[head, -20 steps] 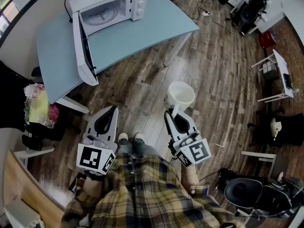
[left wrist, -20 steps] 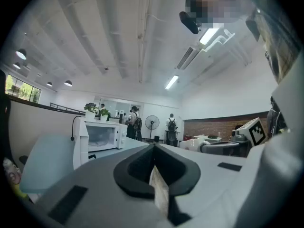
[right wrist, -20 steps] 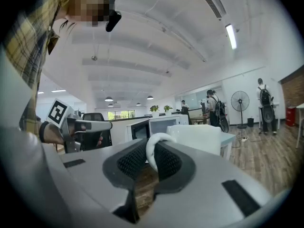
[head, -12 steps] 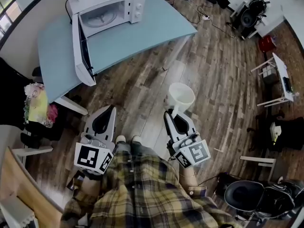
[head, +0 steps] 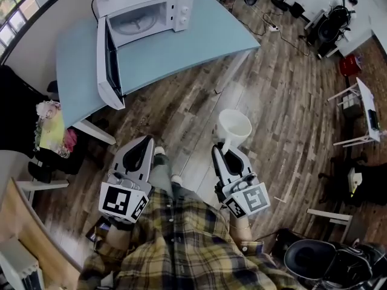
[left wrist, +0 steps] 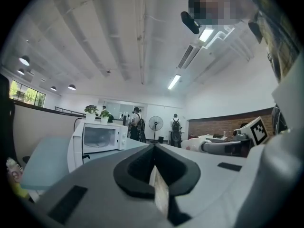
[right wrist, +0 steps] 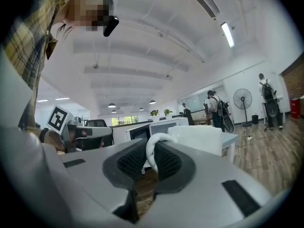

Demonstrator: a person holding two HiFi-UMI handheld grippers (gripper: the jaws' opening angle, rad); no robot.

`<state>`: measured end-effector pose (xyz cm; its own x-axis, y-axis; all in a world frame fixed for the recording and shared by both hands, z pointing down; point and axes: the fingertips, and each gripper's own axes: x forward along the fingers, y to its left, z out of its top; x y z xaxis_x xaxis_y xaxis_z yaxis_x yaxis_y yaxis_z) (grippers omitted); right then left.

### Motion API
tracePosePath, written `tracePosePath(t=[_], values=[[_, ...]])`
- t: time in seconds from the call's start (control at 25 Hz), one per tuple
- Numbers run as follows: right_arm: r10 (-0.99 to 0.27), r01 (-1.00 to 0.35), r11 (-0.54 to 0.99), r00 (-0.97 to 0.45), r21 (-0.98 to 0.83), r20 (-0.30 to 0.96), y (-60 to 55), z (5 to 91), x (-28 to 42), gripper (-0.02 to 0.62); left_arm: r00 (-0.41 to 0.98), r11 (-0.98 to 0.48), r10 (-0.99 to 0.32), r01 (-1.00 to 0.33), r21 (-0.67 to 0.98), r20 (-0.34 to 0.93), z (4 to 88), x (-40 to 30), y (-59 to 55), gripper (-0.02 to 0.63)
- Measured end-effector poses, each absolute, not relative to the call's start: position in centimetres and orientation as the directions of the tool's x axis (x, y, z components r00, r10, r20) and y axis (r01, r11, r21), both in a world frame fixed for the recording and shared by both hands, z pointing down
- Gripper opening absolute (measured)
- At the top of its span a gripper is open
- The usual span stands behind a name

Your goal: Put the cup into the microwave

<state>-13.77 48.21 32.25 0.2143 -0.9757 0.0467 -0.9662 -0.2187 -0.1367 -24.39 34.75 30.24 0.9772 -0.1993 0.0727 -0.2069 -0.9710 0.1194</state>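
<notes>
A white cup [head: 234, 127] hangs over the wooden floor, and my right gripper [head: 221, 149] is shut on its handle. In the right gripper view the handle [right wrist: 151, 152] sits pinched between the ribbed pads, with the cup's body [right wrist: 198, 139] just beyond. My left gripper [head: 144, 141] is level beside it, shut and empty; its jaws meet in the left gripper view [left wrist: 153, 150]. The white microwave [head: 150, 9] stands on the light blue table [head: 181, 47] ahead, its door [head: 107, 65] swung wide open and the glass turntable showing. It also shows as the microwave [left wrist: 99, 137] ahead of the left gripper.
The table's legs [head: 233, 71] and front edge lie between me and the microwave. A chair with a flowered cushion [head: 51, 132] stands at the left. White desks [head: 363, 110], a black office chair [head: 320, 261] and cables are at the right. People and a fan [left wrist: 155, 124] stand far back.
The person has stepped forward: one foot now leads and the table and microwave have shifted in the head view. Both grippers keep their pose, the cup still in the right one.
</notes>
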Motion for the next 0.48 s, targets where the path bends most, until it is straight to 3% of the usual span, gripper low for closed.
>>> tracePosePath(t=[0.48], values=[[-0.975, -0.958, -0.222, 0.213, -0.179, 0.069, 40.4, 33.3, -6.8, 0.049, 0.973, -0.963, -0.213, -0.225, 0.147, 0.088, 31.7, -18.3, 26.9, -0.008]])
